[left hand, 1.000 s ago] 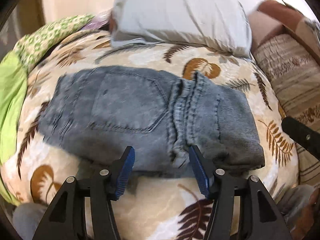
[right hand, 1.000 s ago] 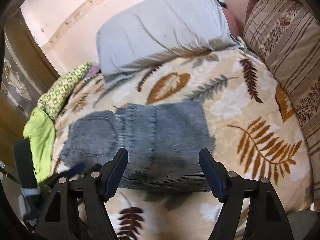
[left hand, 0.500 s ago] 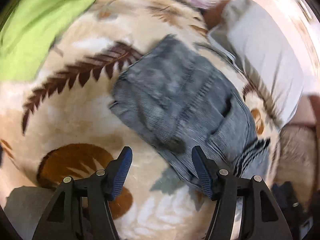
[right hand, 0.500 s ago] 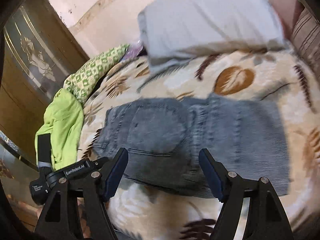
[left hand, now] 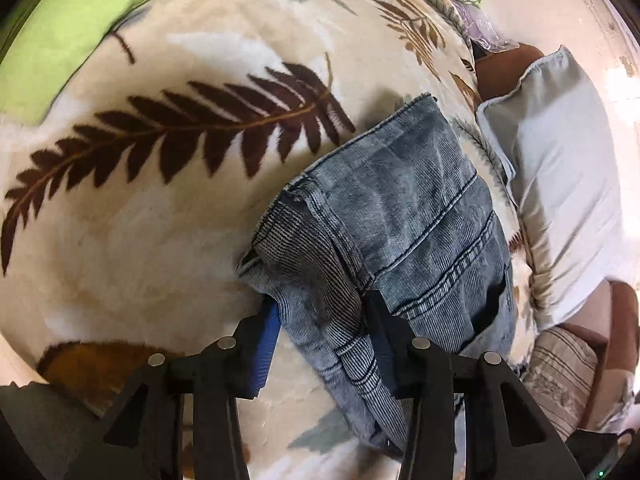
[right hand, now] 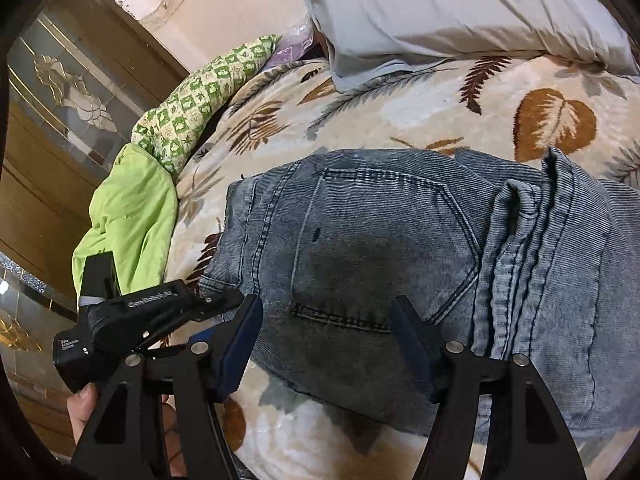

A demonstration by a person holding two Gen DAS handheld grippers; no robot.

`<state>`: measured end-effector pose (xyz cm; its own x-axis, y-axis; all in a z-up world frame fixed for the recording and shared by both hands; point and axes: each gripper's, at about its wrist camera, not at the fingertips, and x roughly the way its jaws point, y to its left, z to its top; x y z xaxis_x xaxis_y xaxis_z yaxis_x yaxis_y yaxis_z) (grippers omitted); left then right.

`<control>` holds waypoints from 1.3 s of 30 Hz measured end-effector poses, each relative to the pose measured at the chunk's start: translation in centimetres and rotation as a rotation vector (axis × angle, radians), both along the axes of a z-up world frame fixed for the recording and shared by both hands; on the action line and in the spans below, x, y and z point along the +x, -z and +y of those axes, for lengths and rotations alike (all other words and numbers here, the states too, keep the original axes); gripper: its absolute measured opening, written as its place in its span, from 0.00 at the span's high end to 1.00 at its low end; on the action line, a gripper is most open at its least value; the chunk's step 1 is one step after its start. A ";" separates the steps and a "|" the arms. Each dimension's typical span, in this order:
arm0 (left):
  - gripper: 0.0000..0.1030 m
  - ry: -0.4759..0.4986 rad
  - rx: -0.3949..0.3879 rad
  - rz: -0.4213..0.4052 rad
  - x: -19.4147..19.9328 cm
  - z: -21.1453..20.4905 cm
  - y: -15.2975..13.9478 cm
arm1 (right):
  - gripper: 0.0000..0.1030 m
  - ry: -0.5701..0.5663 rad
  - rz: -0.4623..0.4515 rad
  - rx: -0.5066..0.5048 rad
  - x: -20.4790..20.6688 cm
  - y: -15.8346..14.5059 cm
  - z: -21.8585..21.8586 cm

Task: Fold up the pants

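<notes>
Folded grey-blue jeans [right hand: 400, 248] lie on a leaf-patterned blanket [right hand: 460, 120]. In the left wrist view the jeans [left hand: 400, 216] reach from the middle toward my left gripper [left hand: 320, 340]. That gripper is open, with the jeans' near left corner lying between its blue pads [left hand: 266, 344]. My right gripper [right hand: 324, 336] is open over the near edge of the jeans, below the back pocket [right hand: 384, 240]. The left gripper also shows in the right wrist view [right hand: 216, 300] at the jeans' left corner.
A grey pillow [right hand: 460, 8] lies at the head of the bed, also in the left wrist view [left hand: 568, 200]. A lime-green cloth [right hand: 128, 216] and a green patterned cloth [right hand: 200, 96] lie at the bed's left edge. A striped cushion [left hand: 560, 380] sits at the right.
My left gripper swung round to the jeans' left end and moved in until the corner lies between its pads. My right gripper moved left and closer over the back pocket.
</notes>
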<state>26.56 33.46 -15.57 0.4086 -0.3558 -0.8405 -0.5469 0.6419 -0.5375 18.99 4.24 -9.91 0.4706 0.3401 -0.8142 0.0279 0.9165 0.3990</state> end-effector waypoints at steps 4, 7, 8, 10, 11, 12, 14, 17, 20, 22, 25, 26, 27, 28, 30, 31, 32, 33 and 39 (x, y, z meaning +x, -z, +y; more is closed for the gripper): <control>0.56 -0.001 0.032 -0.031 -0.3 -1.7 -0.5 | 0.34 0.009 0.014 0.031 0.8 0.7 -0.7; 0.61 -0.013 0.039 -0.051 -0.9 -2.6 -0.6 | 0.33 0.011 0.015 0.058 1.2 0.7 -1.2; 0.66 -0.004 0.055 -0.047 -1.2 -2.8 -0.7 | 0.33 0.010 0.014 0.061 1.3 0.6 -1.3; 0.79 0.025 0.063 -0.064 -1.2 -3.3 -1.3 | 0.33 -0.002 0.008 0.070 1.3 0.3 -1.4; 0.81 0.037 0.089 -0.071 -1.3 -3.5 -1.9 | 0.33 -0.009 0.004 0.073 1.3 0.1 -1.4; 0.81 0.057 0.138 -0.090 -1.3 -4.1 -2.8 | 0.33 -0.017 0.000 0.076 1.3 -0.1 -1.5; 0.83 0.110 0.270 -0.140 -1.5 -6.0 -4.8 | 0.33 -0.038 -0.007 0.093 1.4 -0.5 -1.8; 0.84 0.197 0.478 -0.264 -3.0 -9.9 -8.4 | 0.33 -0.097 -0.016 0.159 1.8 -1.4 -2.4; 0.84 0.297 0.676 -0.410 -4.9 -14.5 -11.3 | 0.33 -0.135 -0.032 0.209 1.9 -3.0 -3.8; 0.84 0.382 0.780 -0.520 -6.4 -18.1 -13.0 | 0.33 -0.130 -0.045 0.254 1.9 -4.0 -5.6; 0.85 0.484 0.881 -0.635 -8.6 -22.2 -14.5 | 0.30 -0.097 -0.069 0.324 1.6 -5.5 -9.6; 0.85 0.524 0.903 -0.668 -9.3 -23.7 -14.9 | 0.29 -0.085 -0.078 0.339 1.3 -6.0 -11.0; 0.85 0.559 0.916 -0.693 -9.8 -24.9 -15.1 | 0.28 -0.077 -0.084 0.352 1.0 -6.4 -12.3; 0.85 0.598 0.929 -0.723 -10.4 -26.2 -15.3 | 0.28 -0.074 -0.091 0.365 0.6 -6.8 -13.6; 0.86 0.684 0.946 -0.795 -11.9 -28.6 -15.5 | 0.27 -0.067 -0.112 0.387 -0.3 -7.6 -15.9; 0.86 0.725 0.953 -0.823 -12.5 -29.7 -15.5 | 0.27 -0.058 -0.123 0.393 -0.8 -8.0 -17.0; 0.86 0.774 0.955 -0.849 -13.3 -30.9 -15.4 | 0.25 -0.051 -0.135 0.399 -1.4 -8.3 -17.9; 0.86 0.813 0.955 -0.865 -13.9 -31.8 -15.3 | 0.24 -0.047 -0.148 0.409 -1.9 -8.6 -18.9; 0.85 1.063 0.950 -0.872 -15.9 -37.4 -11.1 | 0.16 0.008 -0.174 0.477 -4.1 -6.5 -23.2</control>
